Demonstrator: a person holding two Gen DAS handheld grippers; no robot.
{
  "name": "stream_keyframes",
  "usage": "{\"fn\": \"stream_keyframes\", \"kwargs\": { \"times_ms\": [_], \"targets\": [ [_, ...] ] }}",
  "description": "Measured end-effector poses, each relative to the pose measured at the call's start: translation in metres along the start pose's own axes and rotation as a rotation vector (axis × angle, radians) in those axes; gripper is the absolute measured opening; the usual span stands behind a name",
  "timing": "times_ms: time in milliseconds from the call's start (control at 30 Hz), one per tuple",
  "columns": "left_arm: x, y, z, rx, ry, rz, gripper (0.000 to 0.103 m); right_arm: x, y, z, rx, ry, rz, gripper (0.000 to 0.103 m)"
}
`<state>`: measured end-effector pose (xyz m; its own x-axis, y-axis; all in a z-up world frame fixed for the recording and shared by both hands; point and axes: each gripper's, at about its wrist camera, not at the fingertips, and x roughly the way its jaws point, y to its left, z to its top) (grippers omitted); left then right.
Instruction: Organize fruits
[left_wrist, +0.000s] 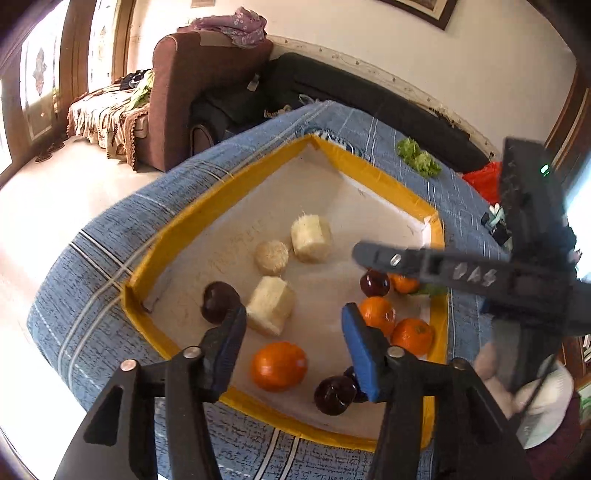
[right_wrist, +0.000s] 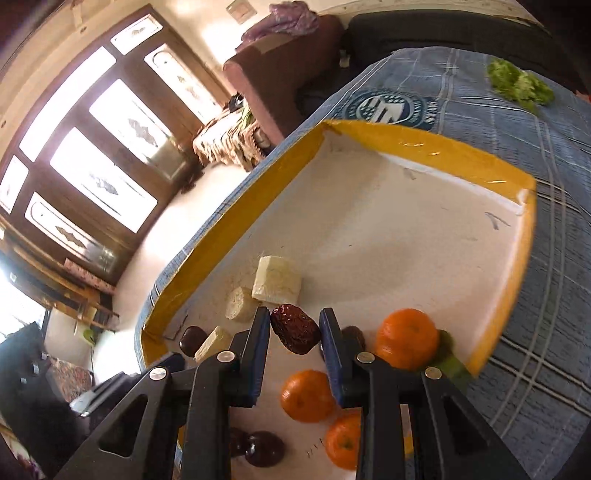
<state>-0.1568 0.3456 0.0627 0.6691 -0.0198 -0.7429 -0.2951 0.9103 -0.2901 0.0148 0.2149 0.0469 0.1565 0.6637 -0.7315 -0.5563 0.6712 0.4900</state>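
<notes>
Right gripper (right_wrist: 295, 332) holds a wrinkled dark red date (right_wrist: 295, 333) clamped between its two blue-padded fingers, lifted above the white floor of a yellow-rimmed tray (right_wrist: 424, 138). Below and to the right of the held date, three oranges lie in the tray: one near the right wall (right_wrist: 406, 339) with a green leaf beside it, one just under the fingers (right_wrist: 306, 396), and one lower still (right_wrist: 343, 445), partly hidden by the gripper's arm. More dark dates sit around: one behind the right finger (right_wrist: 354, 334), one at the tray's left corner (right_wrist: 192, 340), and a pair at the bottom (right_wrist: 264, 448). Pale cut chunks lie to the upper left of the held date, the largest (right_wrist: 277, 285) beside a rounder one (right_wrist: 240, 304). Left gripper (left_wrist: 293, 325) hangs over the tray's near side with its jaws apart and nothing between the pads; an orange (left_wrist: 279, 365) lies on the tray floor in the gap, untouched. The tray rests on a blue checked cloth (left_wrist: 110, 236), where a green leafy bunch (left_wrist: 419, 157) lies beyond the tray's far rim. A brown sofa (left_wrist: 177, 92) stands in the background.
</notes>
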Motion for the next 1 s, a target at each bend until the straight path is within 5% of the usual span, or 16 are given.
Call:
{"fn": "stream_keyframes", "kwargs": {
  "times_ms": [167, 267, 367, 1000],
  "targets": [
    [-0.013, 0.009, 0.005, -0.026, -0.048, 0.018, 0.067, 0.009, 0.012, -0.003, -0.040, 0.032, 0.004, 0.034],
    [-0.014, 0.012, 0.005, -0.040, -0.049, 0.018, 0.068, 0.007, 0.014, -0.006, -0.035, 0.023, 0.008, 0.046],
    [-0.016, 0.009, 0.005, -0.033, -0.052, 0.021, 0.069, 0.000, 0.011, -0.009, -0.032, 0.005, -0.009, 0.047],
    [-0.063, -0.082, -0.017, 0.157, -0.228, 0.241, 0.093, -0.130, -0.031, -0.101, 0.058, -0.292, -0.238, 0.061]
  ]
}}
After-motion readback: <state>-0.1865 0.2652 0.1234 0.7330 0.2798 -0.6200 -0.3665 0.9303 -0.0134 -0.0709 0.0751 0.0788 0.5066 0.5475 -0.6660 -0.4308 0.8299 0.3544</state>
